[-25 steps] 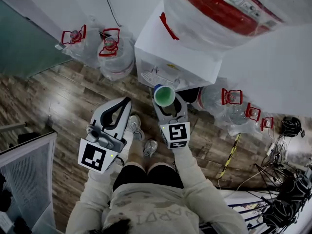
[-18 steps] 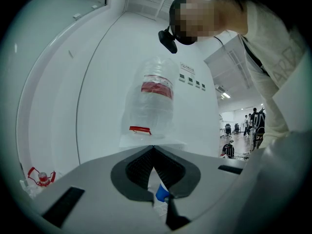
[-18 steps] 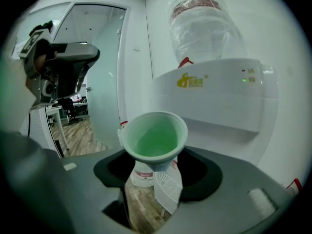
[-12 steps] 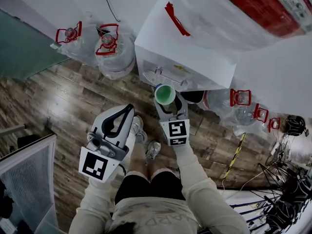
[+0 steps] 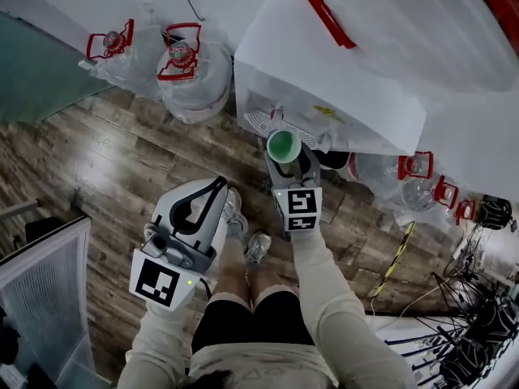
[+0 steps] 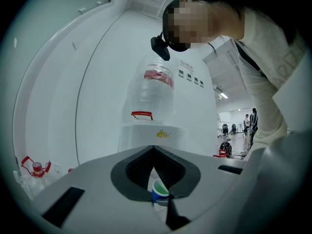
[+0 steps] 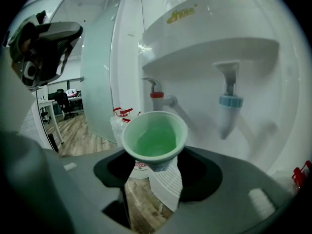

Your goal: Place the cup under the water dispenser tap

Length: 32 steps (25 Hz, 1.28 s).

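A green cup (image 5: 285,146) with a blue outside stands upright between the jaws of my right gripper (image 5: 286,159), which is shut on it. In the right gripper view the cup (image 7: 155,139) hangs in front of the white water dispenser (image 7: 209,38), below and between the red tap (image 7: 157,96) and the blue tap (image 7: 229,104), over the white drip tray (image 7: 168,182). My left gripper (image 5: 217,186) is held off to the left over the wooden floor, shut and holding nothing. Its own view shows the dispenser (image 6: 151,130) ahead and the cup (image 6: 159,189) low down.
Large water bottles with red handles (image 5: 182,71) lie on the floor left of the dispenser, and more (image 5: 418,173) on its right. Cables and stands (image 5: 478,298) crowd the right edge. A glass panel (image 5: 40,274) stands at the lower left. The person's shoes (image 5: 258,245) are below the grippers.
Both grippers have come down. The cup in the right gripper has moved closer to the dispenser's front and drip tray. The dispenser now looms larger in the head view.
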{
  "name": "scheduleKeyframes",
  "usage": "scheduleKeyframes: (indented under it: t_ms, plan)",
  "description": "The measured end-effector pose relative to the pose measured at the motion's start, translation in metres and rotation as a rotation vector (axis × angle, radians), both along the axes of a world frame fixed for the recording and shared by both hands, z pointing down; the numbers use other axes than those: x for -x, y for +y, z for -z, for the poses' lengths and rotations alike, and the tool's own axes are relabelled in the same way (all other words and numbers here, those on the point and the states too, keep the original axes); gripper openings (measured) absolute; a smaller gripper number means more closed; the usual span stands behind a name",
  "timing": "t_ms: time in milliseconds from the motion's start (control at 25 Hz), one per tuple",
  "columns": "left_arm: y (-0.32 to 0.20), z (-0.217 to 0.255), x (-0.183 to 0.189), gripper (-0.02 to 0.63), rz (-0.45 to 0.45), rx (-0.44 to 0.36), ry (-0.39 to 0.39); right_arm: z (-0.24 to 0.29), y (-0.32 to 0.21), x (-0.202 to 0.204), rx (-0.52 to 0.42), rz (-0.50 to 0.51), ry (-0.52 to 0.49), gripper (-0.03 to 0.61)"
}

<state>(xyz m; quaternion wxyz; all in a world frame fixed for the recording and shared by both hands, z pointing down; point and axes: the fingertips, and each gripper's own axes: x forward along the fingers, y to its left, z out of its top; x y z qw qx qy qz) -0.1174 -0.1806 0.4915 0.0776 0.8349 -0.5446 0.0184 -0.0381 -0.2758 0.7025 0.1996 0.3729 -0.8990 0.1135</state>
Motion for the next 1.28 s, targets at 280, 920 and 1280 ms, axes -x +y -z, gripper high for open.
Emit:
scheduleKeyframes:
  t_ms: [280,920,1280]
  plan:
    - [0.0,-0.017,0.011,0.005,0.014,0.005,0.005,-0.035,-0.016,0.007,0.017,-0.011,0.027,0.279]
    - [0.003,-0.032,0.036,0.005,0.063,0.025,0.0,-0.087,-0.033,0.028,0.111,-0.007,0.069,0.281]
    - [0.005,-0.038,0.051,0.005,0.09,0.035,-0.004,-0.103,-0.041,0.038,0.141,0.002,0.097,0.281]
